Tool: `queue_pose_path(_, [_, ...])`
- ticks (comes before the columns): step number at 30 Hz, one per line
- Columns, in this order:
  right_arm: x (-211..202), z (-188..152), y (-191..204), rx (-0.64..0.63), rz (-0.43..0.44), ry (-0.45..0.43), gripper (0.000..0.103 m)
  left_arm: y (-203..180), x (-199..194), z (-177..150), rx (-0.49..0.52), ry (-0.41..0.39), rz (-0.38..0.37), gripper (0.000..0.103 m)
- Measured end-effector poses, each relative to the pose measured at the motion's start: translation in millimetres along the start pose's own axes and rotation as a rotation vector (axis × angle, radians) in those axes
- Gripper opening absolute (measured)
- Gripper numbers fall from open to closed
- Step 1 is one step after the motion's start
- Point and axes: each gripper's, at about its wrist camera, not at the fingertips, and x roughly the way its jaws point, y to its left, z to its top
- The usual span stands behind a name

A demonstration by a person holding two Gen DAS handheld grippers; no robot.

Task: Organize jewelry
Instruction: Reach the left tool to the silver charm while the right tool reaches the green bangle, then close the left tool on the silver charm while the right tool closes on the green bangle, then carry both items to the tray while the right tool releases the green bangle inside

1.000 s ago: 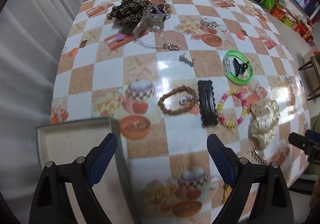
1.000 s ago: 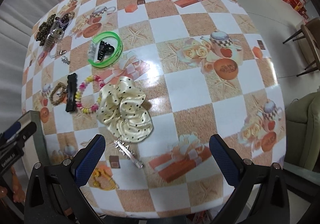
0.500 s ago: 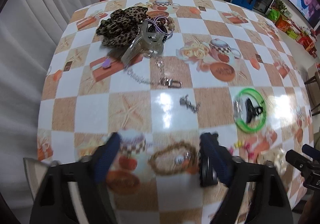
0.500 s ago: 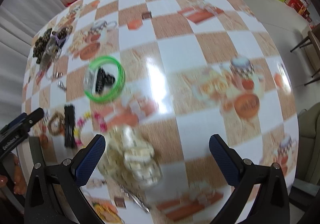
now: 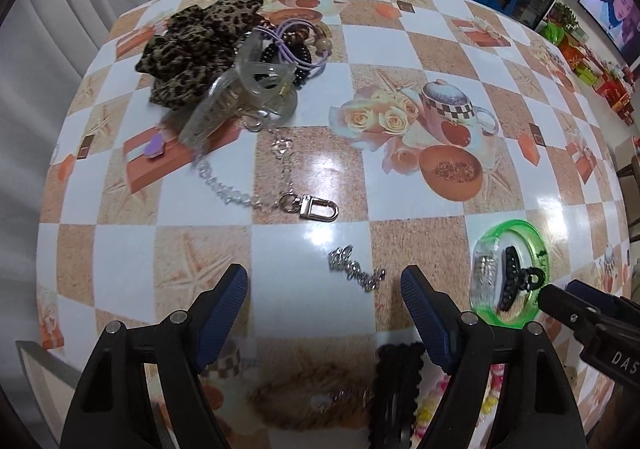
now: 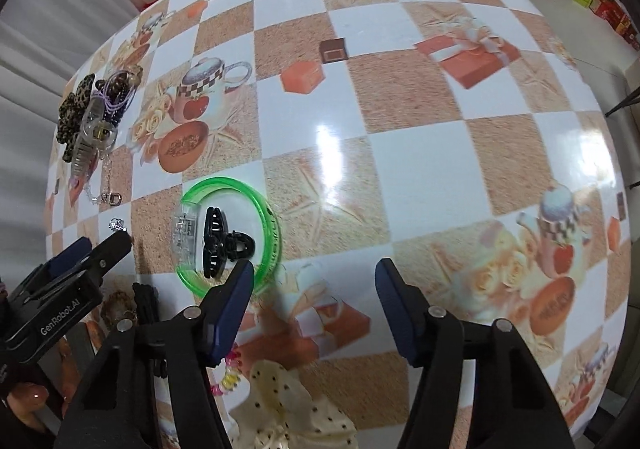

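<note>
Blue-padded jaws of the left gripper (image 5: 322, 297) fill the bottom of its view, standing wide and closing, with nothing between them but bare tablecloth; a small silver script brooch (image 5: 357, 269) lies just ahead of the gap. Under the fingers, low in the frame, a brown braided bracelet (image 5: 308, 397) and a black scalloped hair clip (image 5: 396, 389) lie side by side, blurred. At lower right a green bangle (image 5: 510, 273) rings a black claw clip (image 5: 516, 283) and a clear clip, with the other gripper's tip just beside it. Mid-frame holds open checked cloth around a silver chain with a clasp (image 5: 312, 207). Farther up left, a clear claw clip (image 5: 240, 93), a leopard scrunchie (image 5: 196, 49) and purple hair ties make one heap near the table (image 5: 400, 29) edge.

In the right wrist view the right gripper (image 6: 315, 279) is partly spread, its jaws closing on nothing; its left finger tip sits at the green bangle's (image 6: 268, 217) rim, though whether it touches I cannot tell. A cream dotted scrunchie (image 6: 288, 409) lies at the bottom edge beneath it. Right and above, the cloth is wide open up to the table's curved far edge.
</note>
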Motion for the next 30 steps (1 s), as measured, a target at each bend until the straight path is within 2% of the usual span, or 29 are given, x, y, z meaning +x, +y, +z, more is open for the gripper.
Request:
queue_pose_path(1, [2, 1, 2, -0.004, 0.003, -0.001, 0.064, 0, 3, 0, 0.001, 0.005, 0.004, 0.075])
queue_pose_path(6, [6, 8, 19, -0.076, -0.066, -0.025, 0.052, -6, 6, 0, 0.025, -0.007, 0.027, 0.072])
queue_pose_path(7, [8, 8, 23, -0.094, -0.095, -0.027, 0.05, -7, 6, 0, 0.028, -0.013, 0.024, 0.066])
queue_pose_path(9, [9, 9, 28, -0.121, -0.122, -0.032, 0.041, -9, 4, 0, 0.039, -0.024, 0.018, 0.051])
queue_pose_path(10, [9, 9, 31, -0.137, -0.134, -0.035, 0.036, -10, 3, 0, 0.045, -0.028, 0.014, 0.034])
queue_pose_path(12, [9, 9, 34, -0.181, -0.124, -0.029, 0.008, -12, 3, 1, 0.051, -0.027, 0.002, 0.02])
queue_pose_path(13, [10, 9, 34, -0.178, -0.112, -0.028, 0.007, -12, 3, 2, 0.048, -0.025, -0.008, 0.017])
queue_pose_path(20, [-3, 11, 12, -0.081, 0.017, -0.06, 0.007, -3, -14, -4, 0.01, -0.047, -0.072, 0.017])
queue_pose_path(26, [-24, 6, -1, -0.048, 0.075, -0.086, 0.007, 3, -41, -11, -0.001, -0.08, -0.096, 0.017])
queue_pose_path(30, [-42, 1, 5, -0.052, 0.105, -0.104, 0.007, 14, -64, -20, -0.026, -0.104, -0.106, 0.017])
